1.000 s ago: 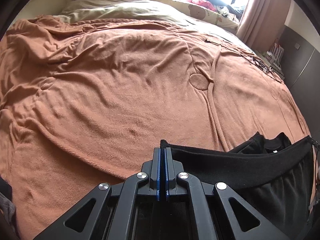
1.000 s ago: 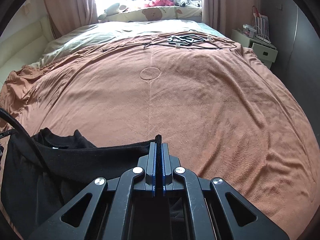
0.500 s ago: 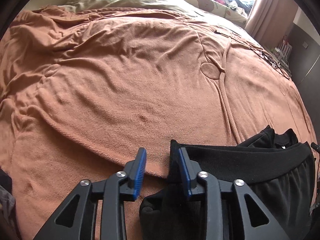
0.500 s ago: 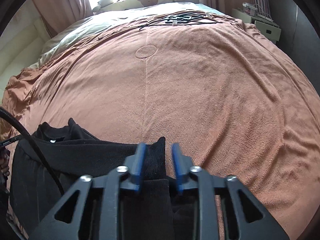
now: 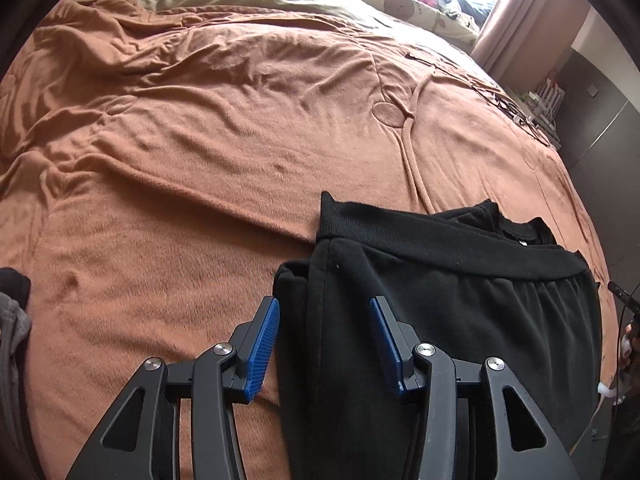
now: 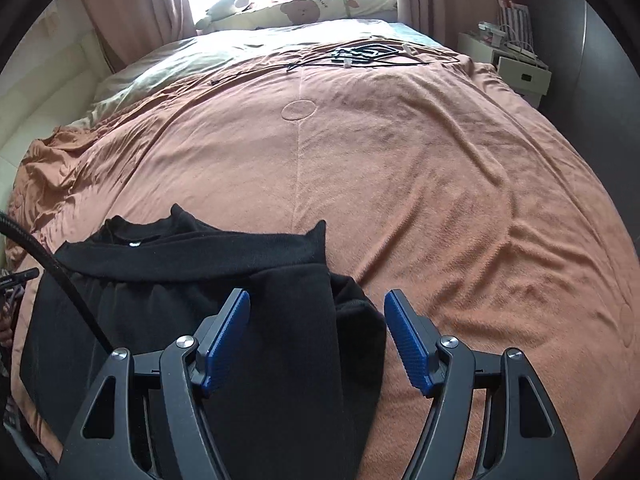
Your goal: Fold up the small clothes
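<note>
A black garment with a ribbed waistband lies folded on the brown blanket, near the bed's front edge. In the left wrist view my left gripper is open, its blue pads straddling the garment's left edge without holding it. The same black garment fills the lower left of the right wrist view. My right gripper stands open over the garment's right edge, with nothing pinched between the pads.
The brown blanket covers most of the bed. Black cables lie at its far end, with pillows and plush toys behind. A white nightstand stands at the right. Grey cloth shows at the left edge.
Both grippers were shut on the garment's waistband corners a second ago. They have opened wide, released it and drawn back. The garment now lies flat on the blanket.
</note>
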